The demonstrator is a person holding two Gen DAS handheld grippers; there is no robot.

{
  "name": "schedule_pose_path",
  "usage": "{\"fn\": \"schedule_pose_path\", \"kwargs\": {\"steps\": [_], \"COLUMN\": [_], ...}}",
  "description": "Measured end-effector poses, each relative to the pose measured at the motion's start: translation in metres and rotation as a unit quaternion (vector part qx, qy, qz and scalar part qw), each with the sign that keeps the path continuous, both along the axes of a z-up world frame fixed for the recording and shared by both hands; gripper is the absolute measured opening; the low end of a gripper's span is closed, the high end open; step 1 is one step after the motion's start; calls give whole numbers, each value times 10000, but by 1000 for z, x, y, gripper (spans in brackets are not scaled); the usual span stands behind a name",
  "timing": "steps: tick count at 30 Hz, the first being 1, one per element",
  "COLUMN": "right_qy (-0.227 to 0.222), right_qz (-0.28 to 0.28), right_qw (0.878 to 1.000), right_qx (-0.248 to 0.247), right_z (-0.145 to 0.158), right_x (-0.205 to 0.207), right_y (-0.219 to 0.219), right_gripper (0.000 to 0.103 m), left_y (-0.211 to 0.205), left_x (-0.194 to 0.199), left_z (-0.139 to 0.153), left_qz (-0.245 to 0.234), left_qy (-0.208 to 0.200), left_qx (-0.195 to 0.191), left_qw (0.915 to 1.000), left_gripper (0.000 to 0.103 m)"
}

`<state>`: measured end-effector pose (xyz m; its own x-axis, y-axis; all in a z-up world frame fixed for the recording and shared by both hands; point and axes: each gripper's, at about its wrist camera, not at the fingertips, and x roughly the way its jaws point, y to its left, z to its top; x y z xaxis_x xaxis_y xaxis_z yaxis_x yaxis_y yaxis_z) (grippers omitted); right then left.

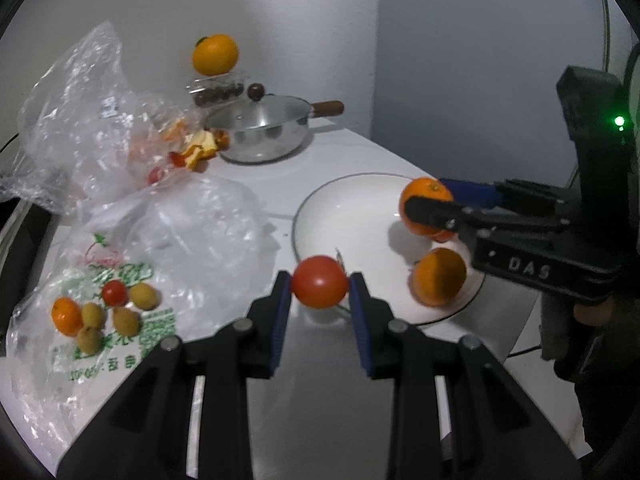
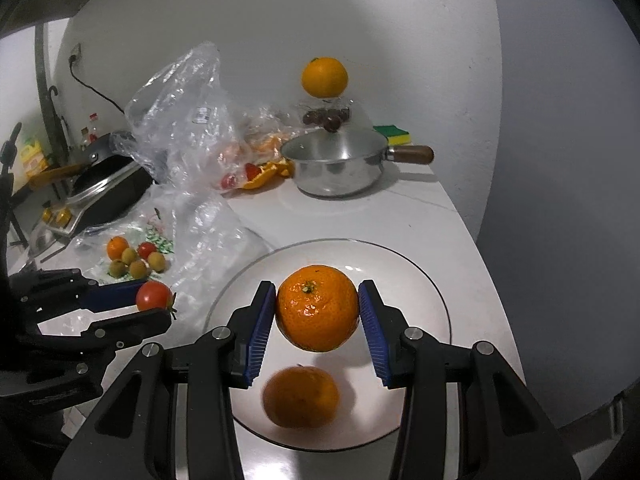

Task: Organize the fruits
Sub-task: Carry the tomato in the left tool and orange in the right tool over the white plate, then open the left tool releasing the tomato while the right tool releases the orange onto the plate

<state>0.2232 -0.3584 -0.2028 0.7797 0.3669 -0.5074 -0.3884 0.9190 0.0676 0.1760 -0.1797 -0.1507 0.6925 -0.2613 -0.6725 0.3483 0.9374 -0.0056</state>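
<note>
My left gripper (image 1: 319, 294) is shut on a red tomato (image 1: 319, 287) and holds it just above the near-left rim of a white plate (image 1: 348, 216). My right gripper (image 2: 317, 320) is shut on an orange tangerine (image 2: 317, 307) and holds it above the plate (image 2: 416, 280). A second tangerine (image 2: 301, 397) lies on the plate below it; it also shows in the left wrist view (image 1: 440, 277). The right gripper with its tangerine (image 1: 425, 204) shows in the left wrist view. The left gripper's tomato (image 2: 154, 295) shows in the right wrist view.
A printed plastic bag (image 1: 120, 320) on the left carries a small tangerine (image 1: 66, 316), a small tomato (image 1: 115, 293) and several yellowish fruits. Crumpled clear bags (image 1: 80, 120) with peels lie behind. A steel pot (image 1: 264, 132) stands at the back, an orange (image 1: 215, 54) above it.
</note>
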Motion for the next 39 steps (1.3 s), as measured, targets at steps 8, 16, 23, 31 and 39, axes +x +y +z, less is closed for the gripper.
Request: {"fn": "schedule_pose_path", "kwargs": {"steps": [8,16,23,31,39], "right_qy": [135,209,262,260,178], "right_qz": [19,183,227,188,112], "right_qw": [9999,9995,9993,9993,9996], "right_qx": [-46,-155,-162,-194,-203], "right_z": [-11,-20,-22,-21,-15], "right_x": [6,9,11,10,5], "right_y": [-11,-8,-9,-7,-4], "right_gripper": [45,45,46,46,46], "left_y": [-23,-32,-34,-35,-28], "left_x": [11,20,27,24,14], "left_z": [-8,-16,-20,-18,-9], "left_qz": [-187,-236,-272,-347,-272], "left_qy": [113,282,398,416,285], "left_qx": [34,70,84,31,-16], "left_qw": [9998,9993,9988,9985,9992], "left_gripper": [30,30,30,32,36]}}
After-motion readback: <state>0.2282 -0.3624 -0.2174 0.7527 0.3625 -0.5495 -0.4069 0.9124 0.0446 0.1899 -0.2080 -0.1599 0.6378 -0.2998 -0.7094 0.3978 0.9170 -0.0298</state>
